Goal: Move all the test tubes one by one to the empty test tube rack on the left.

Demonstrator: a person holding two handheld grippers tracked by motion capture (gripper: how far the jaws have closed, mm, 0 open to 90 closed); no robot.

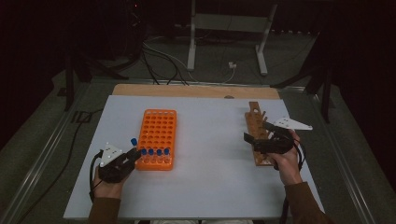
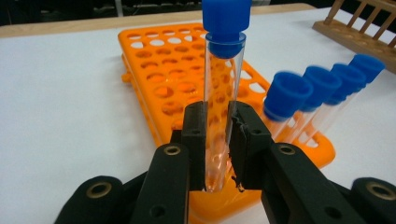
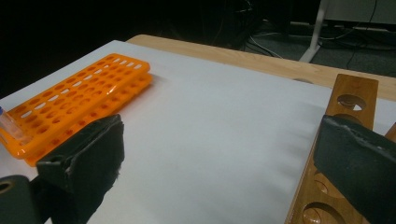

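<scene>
My left gripper (image 1: 132,156) (image 2: 217,122) is shut on a clear tube with a blue cap (image 2: 223,77) (image 1: 134,141). The tube stands nearly upright, and its lower end is at a hole in the near left corner of the orange rack (image 1: 158,127) (image 2: 175,70). Several more blue-capped tubes (image 1: 155,152) (image 2: 322,86) stand in the rack's near row, just right of the held one. My right gripper (image 1: 256,136) (image 3: 224,163) is open with nothing between its jaws. It hovers over the wooden rack (image 1: 257,122) (image 3: 351,98) at the table's right.
The white table top (image 1: 210,140) has a wooden strip (image 1: 196,91) along its far edge. Beyond the table there are cables and a white metal stand (image 1: 191,42) on the dark floor. The orange rack (image 3: 79,100) lies far left in the right gripper view.
</scene>
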